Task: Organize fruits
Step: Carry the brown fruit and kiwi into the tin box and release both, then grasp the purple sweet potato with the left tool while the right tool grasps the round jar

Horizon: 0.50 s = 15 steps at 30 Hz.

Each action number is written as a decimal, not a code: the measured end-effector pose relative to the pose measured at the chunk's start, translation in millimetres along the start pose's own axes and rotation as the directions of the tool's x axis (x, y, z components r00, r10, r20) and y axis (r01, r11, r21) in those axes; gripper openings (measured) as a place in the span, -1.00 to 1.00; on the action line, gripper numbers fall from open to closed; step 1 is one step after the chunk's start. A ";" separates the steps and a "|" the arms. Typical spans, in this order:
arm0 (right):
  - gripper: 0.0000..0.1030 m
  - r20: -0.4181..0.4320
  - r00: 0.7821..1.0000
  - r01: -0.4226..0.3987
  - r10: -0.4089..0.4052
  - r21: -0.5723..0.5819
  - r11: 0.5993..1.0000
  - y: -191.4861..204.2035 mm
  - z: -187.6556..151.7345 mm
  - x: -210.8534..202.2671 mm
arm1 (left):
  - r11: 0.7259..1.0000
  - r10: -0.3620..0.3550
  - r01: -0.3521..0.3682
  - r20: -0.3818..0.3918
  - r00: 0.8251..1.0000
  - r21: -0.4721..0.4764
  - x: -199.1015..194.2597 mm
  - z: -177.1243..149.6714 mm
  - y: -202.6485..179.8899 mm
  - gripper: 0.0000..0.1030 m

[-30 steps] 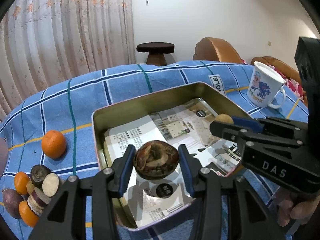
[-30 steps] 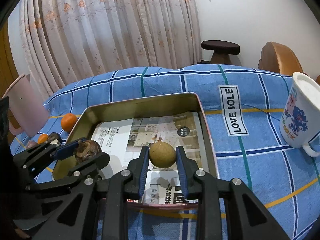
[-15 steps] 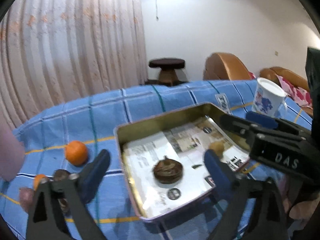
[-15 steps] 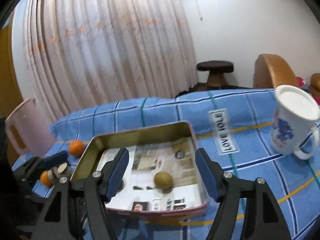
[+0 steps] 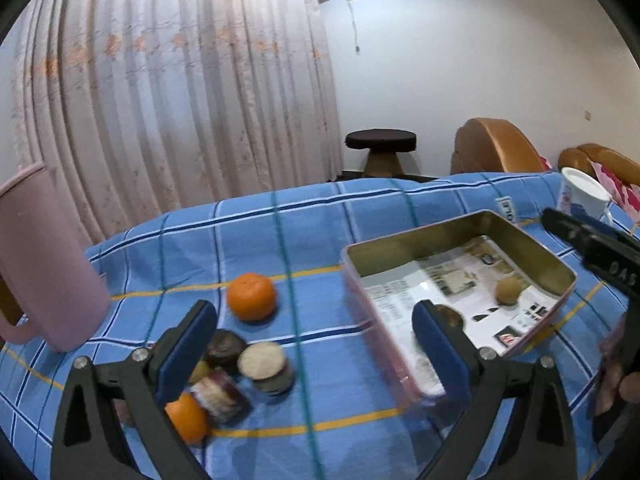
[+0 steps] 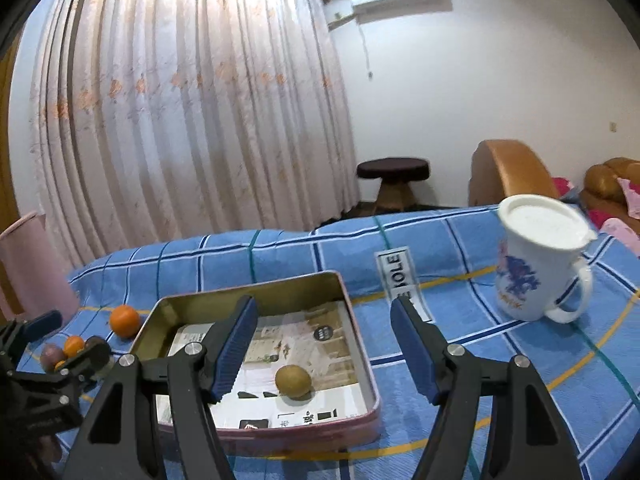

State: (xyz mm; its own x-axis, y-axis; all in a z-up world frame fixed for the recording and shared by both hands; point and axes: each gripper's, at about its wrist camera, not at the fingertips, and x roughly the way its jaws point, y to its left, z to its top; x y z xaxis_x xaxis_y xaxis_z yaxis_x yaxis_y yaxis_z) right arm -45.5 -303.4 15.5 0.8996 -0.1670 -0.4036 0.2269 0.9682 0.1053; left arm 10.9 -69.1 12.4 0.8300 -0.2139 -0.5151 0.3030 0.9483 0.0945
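Fruits lie in two places: a round brown fruit (image 6: 293, 381) and a darker one (image 5: 450, 316) rest on the printed paper lining the metal tray (image 6: 362, 354), while an orange (image 5: 251, 297) and a small heap of other fruits (image 5: 240, 376) wait on the blue checked tabletop (image 5: 248, 240) left of it. Being near-round, none shows a long axis. The tray's long side runs away from the right camera. The left tool (image 5: 314, 352) and the right tool (image 6: 320, 354) are both spread and empty, apparently freed to fetch more.
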 end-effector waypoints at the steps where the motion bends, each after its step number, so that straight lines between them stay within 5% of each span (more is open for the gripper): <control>1: 0.37 0.008 1.000 0.015 -0.015 0.000 1.000 0.5 -0.3 -2.1 | 1.000 0.011 -0.011 0.001 1.000 -0.004 -0.1 -1.9 5.2 0.95; 8: 0.37 0.044 0.998 0.045 -0.045 -0.003 0.999 19.4 -6.1 -17.0 | 0.999 0.037 -0.037 -0.009 0.999 -0.025 -1.1 -12.5 30.9 0.97; 15: 0.37 0.020 1.000 -0.013 0.014 -0.036 0.999 57.3 -14.3 -21.4 | 0.999 0.044 -0.044 -0.004 0.999 -0.032 -3.8 -15.6 47.1 0.97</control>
State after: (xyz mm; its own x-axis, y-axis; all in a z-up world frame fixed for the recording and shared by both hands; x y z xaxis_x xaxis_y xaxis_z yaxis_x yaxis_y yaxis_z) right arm -57.1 -241.7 17.2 0.9099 -0.1573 -0.3838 0.2014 0.9764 0.0774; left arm 14.7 -20.0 5.6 0.8405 -0.1707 -0.5142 0.2508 0.9638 0.0902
